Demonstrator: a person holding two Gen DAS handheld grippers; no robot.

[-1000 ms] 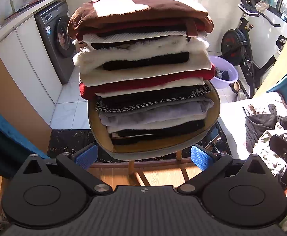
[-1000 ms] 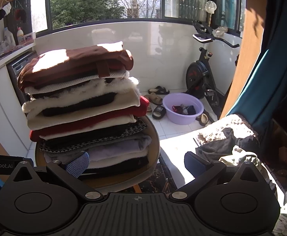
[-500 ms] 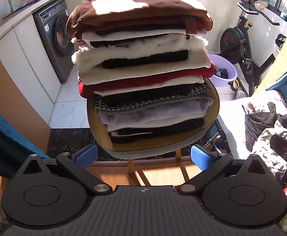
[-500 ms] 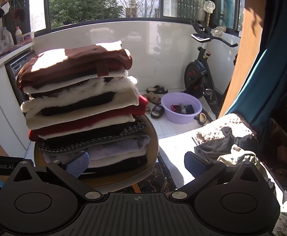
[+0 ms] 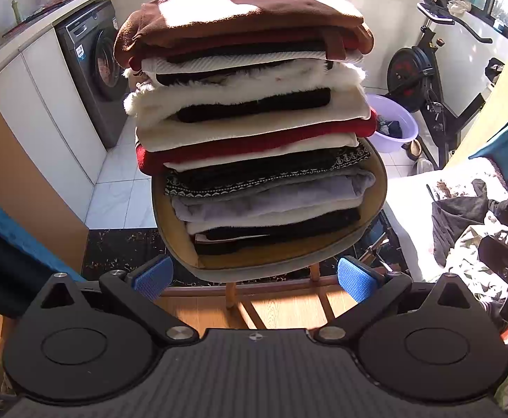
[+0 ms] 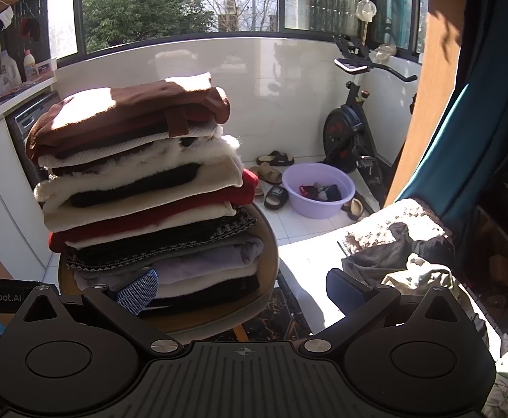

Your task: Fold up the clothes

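Ahead of both claws: a sunlit tiled balcony room with a loaded round stool in the middle.
Washing machine (image 5: 91, 69): far left, dark grey, set under a white tabletop (image 5: 44, 17) that carries bottles.
Exercise bike (image 6: 353, 132): far right, against the white wall below the windows.
Stack of folded clothes (image 5: 247, 111): tall pile on the stool, a brown garment (image 5: 240, 21) on top in sunlight, then white, fluffy cream, red, black patterned, grey and black layers down to the seat.
Stool (image 5: 288, 254): round, tan seat with a grey rim, on wooden legs; the stack sits on it and overhangs the far edge.
Unfolded clothes (image 6: 400, 254): loose heap of dark grey and pale garments at near right, on a white surface partly in sun, well apart from the stool.
Basin (image 6: 318, 190): lilac plastic, on the floor between the stool and the bike, small dark items inside.
Sandals (image 6: 273, 165): several on the tiles just beside the basin.
Left claw (image 5: 254, 277): blue-padded fingers spread wide apart, holding nothing, near the stool's front rim.
Right claw (image 6: 241, 287): fingers spread wide apart, empty, the left finger seen in front of the stack's lower layers, the right one in front of the loose heap.
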